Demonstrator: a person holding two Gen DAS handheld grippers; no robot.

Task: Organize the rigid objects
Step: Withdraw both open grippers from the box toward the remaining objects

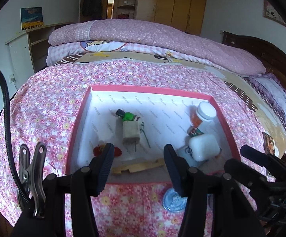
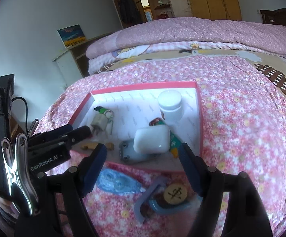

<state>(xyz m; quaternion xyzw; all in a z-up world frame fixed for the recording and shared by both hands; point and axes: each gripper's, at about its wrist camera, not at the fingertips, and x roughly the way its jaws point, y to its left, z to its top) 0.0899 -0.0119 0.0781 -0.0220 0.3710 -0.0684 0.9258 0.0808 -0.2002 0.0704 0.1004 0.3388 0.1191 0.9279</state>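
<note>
Flowered bedspread [image 2: 241, 118]; left gripper [image 1: 138, 164] body reads "GenRobot.AI", jaws empty.

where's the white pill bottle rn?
In both wrist views the white pill bottle stands in the pink box's far right corner, just behind the white earbud case.

Right tool over the bed, in front of a pink box

The right tool [image 2: 143, 160] hangs with its jaws apart and nothing between them, above the flowered bedspread [image 2: 241, 122]. Beyond it the pink box [image 2: 199, 118] holds a white jar [image 2: 170, 104], a white case [image 2: 151, 139], a plug adapter [image 2: 99, 121] and a wooden piece [image 2: 95, 146]. On the near side lie a clear blue tape dispenser [image 2: 117, 183] and a round wooden disc [image 2: 175, 193]. The left tool [image 2: 72, 134] reaches in from the left.
</note>
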